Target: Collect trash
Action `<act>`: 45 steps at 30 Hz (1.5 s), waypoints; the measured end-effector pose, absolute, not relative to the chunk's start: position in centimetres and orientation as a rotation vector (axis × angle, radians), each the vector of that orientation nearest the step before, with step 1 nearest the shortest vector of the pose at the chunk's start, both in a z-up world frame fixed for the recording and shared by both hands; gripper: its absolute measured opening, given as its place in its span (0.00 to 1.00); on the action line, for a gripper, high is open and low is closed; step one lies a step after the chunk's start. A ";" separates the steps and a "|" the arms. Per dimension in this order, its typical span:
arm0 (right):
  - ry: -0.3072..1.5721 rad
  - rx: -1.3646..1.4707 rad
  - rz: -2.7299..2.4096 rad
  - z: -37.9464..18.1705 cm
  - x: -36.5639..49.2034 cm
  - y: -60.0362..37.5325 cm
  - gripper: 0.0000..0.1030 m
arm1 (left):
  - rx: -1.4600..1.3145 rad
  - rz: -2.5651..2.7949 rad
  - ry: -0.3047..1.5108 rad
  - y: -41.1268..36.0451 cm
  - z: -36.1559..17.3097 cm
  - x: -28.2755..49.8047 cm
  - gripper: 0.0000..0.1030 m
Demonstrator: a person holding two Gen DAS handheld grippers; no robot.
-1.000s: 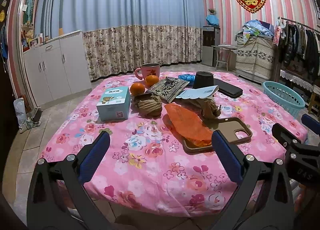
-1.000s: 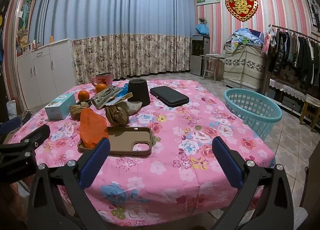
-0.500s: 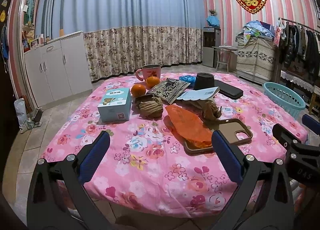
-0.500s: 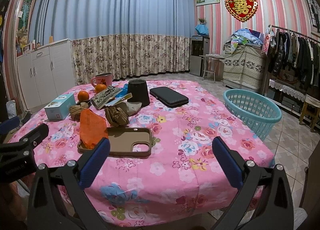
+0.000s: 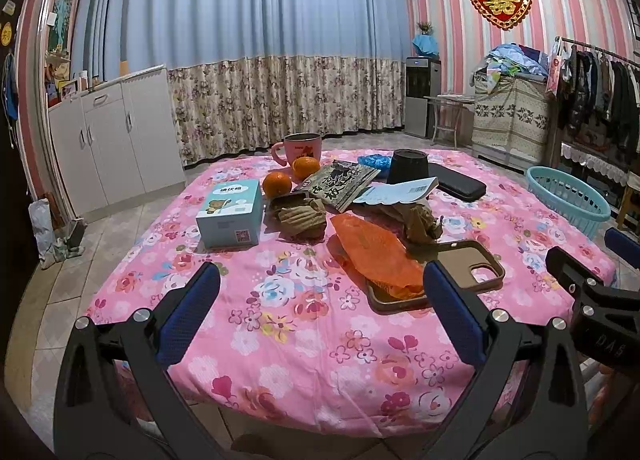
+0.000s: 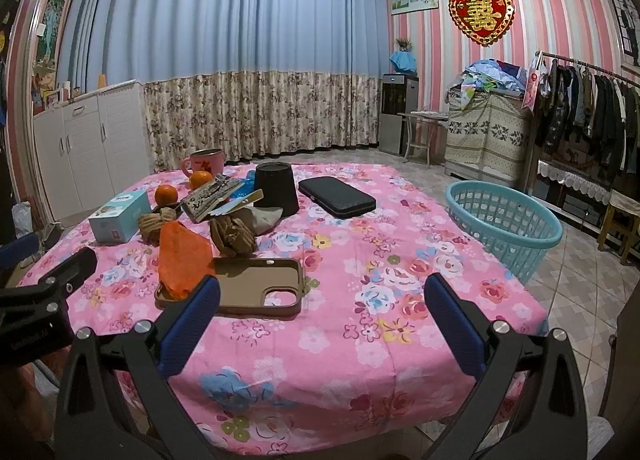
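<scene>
On the pink floral table (image 5: 304,332) lie an orange plastic wrapper (image 5: 376,252) over a brown phone case (image 5: 468,268), two crumpled brown paper wads (image 5: 300,213) (image 5: 416,215), a dark snack packet (image 5: 340,179) and a blue crumpled bag (image 5: 372,160). A teal basket (image 6: 502,225) stands at the table's right. My left gripper (image 5: 320,316) is open and empty at the near edge. My right gripper (image 6: 320,320) is open and empty, near the phone case (image 6: 256,286) and wrapper (image 6: 182,260).
A tissue box (image 5: 230,211), two oranges (image 5: 277,183), a pink mug (image 5: 300,147), an upturned black cup (image 5: 408,167), a white booklet (image 5: 400,189) and a black case (image 6: 336,196) are on the table. White cabinets (image 5: 112,147) stand left, a clothes rack (image 6: 588,115) right.
Both views have crept very slightly; nothing on the table has moved and both grippers stay open.
</scene>
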State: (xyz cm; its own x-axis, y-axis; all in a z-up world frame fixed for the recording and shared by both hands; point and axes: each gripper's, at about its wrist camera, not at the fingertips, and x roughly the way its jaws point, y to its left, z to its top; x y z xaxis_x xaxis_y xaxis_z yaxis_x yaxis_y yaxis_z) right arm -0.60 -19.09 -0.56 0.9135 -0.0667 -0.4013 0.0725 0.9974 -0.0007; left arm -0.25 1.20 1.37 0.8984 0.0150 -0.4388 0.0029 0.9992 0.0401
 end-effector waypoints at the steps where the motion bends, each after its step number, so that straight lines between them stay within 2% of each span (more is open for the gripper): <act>1: 0.414 0.015 -0.073 -0.6 -0.6 -19.1 0.97 | 0.040 0.006 0.454 1.2 1.4 -0.2 0.95; 45: 0.397 0.022 -0.073 -0.1 -1.0 -19.1 0.97 | 0.049 0.006 0.427 1.1 1.7 -0.7 0.95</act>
State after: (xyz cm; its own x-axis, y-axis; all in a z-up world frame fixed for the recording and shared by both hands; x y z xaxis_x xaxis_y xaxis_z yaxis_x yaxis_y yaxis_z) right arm -0.98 -19.12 -0.06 0.9194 -0.0669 -0.3875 0.0754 0.9971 0.0068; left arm -0.71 1.14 1.65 0.9102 0.0160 -0.4140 0.0045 0.9988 0.0486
